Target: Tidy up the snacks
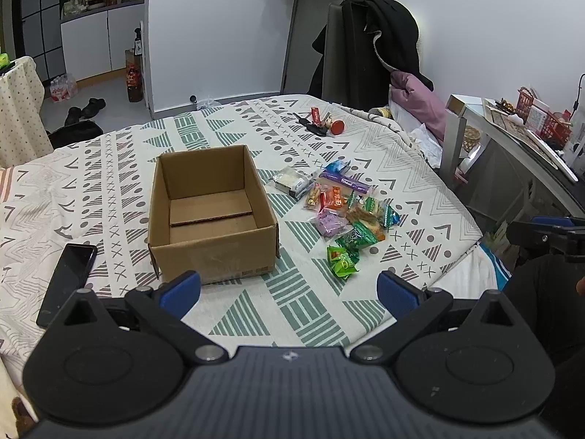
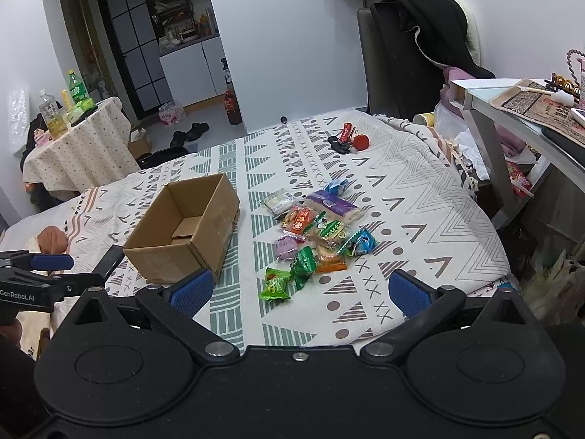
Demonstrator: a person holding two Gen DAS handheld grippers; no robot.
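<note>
Start of task, nothing packed. Left gripper (image 1: 289,294) and right gripper (image 2: 299,292) both wide, empty. Box (image 1: 212,212) centre-left, bare inside; snacks (image 1: 340,208) piled just right. Next: reach nearest green packet (image 2: 276,284).

An open brown cardboard box (image 1: 212,216) is set upright on the patterned bedspread, nothing seen inside. Just right of it, wrapped snacks (image 1: 340,212) are scattered in a loose, partly overlapping cluster.

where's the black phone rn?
The flat black phone lies on the patterned bedspread in the left wrist view, lower left, just left of the open brown cardboard box, near the left gripper.
</note>
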